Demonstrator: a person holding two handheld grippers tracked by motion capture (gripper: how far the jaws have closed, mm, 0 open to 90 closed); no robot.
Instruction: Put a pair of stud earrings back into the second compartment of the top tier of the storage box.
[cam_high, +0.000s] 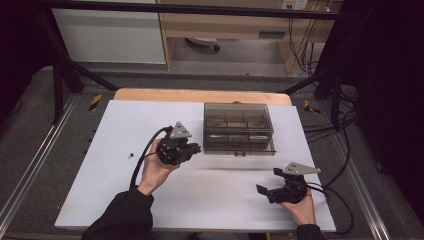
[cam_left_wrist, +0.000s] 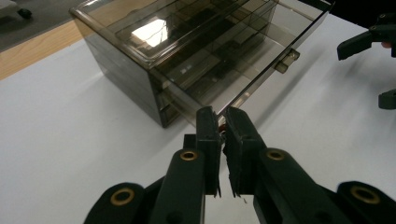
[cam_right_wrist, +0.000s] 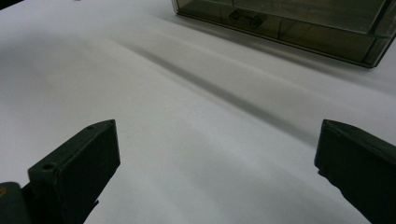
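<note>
The smoky transparent drawer box (cam_high: 238, 129) stood near the far edge of the white tabletop (cam_high: 115, 190), toward its right half, its compartments dimly visible through the lid. My left claw (cam_high: 195, 148) hovered just beside the box's near left corner, jaws clenched together; in the left gripper view something small and reddish sat pinched between the pads, too hidden to name. My right claw (cam_high: 265, 191) rested near the tabletop's near right corner, well apart from the box, jaws released wide. A tiny dark object (cam_high: 131, 154) lay toward the left edge.
</note>
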